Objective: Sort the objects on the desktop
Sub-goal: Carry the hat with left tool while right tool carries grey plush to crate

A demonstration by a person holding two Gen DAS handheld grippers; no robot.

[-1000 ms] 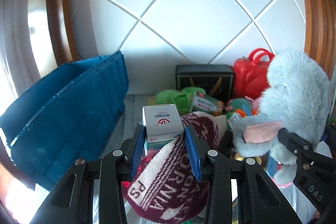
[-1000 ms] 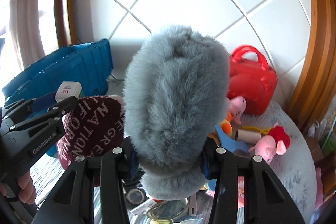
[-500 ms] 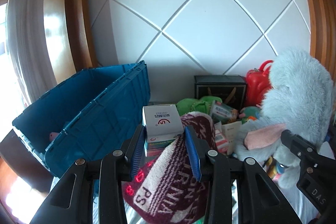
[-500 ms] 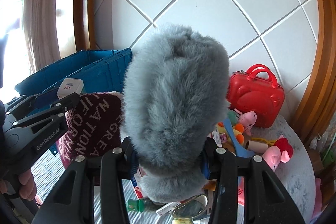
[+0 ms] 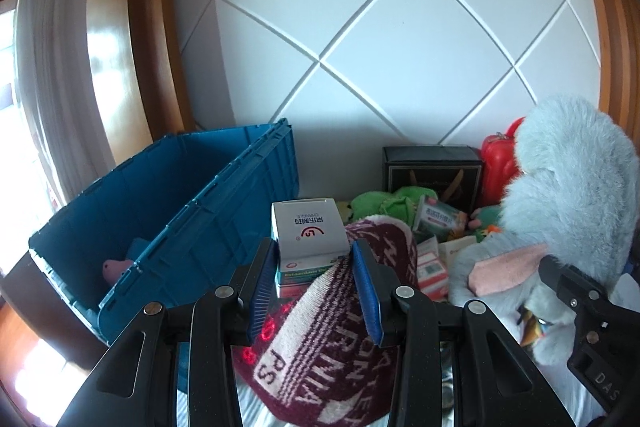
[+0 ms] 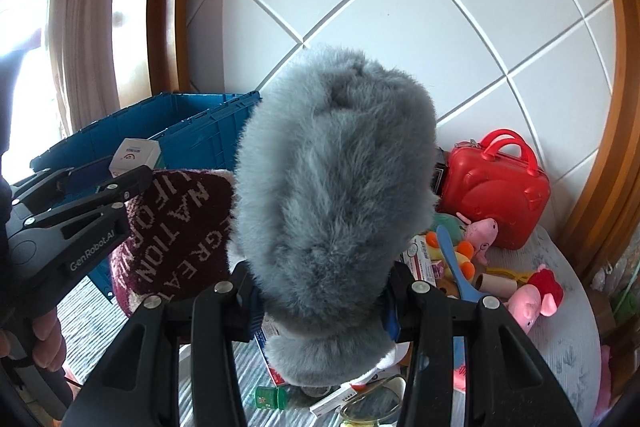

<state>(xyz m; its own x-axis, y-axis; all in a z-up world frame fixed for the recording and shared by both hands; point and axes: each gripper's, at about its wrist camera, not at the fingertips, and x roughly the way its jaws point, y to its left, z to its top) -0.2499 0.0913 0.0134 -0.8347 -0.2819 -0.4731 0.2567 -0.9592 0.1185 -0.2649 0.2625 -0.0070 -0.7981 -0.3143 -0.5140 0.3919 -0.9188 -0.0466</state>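
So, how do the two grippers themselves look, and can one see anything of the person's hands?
Both grippers are black plastic frames with silver screw heads and blue ribbed pads on the fingers. The left gripper bears white lettering "GenRobot.AI" on its side in the right wrist view. The right gripper shows the letters "DAS" in the left wrist view. Bare fingertips of the left hand grip the handle; no cable is clearly visible.

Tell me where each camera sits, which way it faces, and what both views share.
Left wrist: on the left gripper, facing the wall over the blue crate; its fingers clamp a maroon knit hat and white box.
Right wrist: on the right gripper, facing the same wall; its fingers clamp a grey plush toy; the person's hand shows.
Shared: crate, hat, box, plush, red case.
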